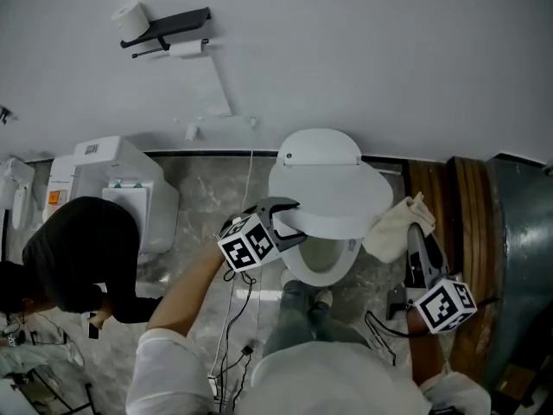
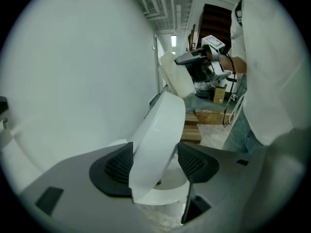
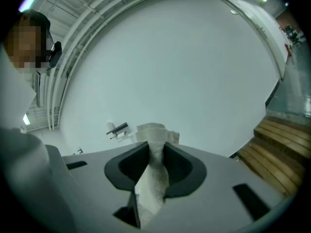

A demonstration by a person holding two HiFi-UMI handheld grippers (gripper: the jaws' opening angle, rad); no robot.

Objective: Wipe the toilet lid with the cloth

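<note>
At frame right, my right gripper (image 3: pixel 155 154) pinches the soft, limp cloth (image 3: pixel 154 181) at its bunched middle; my left gripper (image 2: pixel 154 163) gapes loosely around the stiff, slick, half-raised toilet lid (image 2: pixel 161 127) mid-frame.

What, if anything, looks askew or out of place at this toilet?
The toilet lid stands half-raised and tilted, neither shut nor upright, its edge between the open jaws of the left gripper. The cloth is pinched in the right gripper, off to the side and clear of the lid. Nothing looks spilled or broken.
</note>
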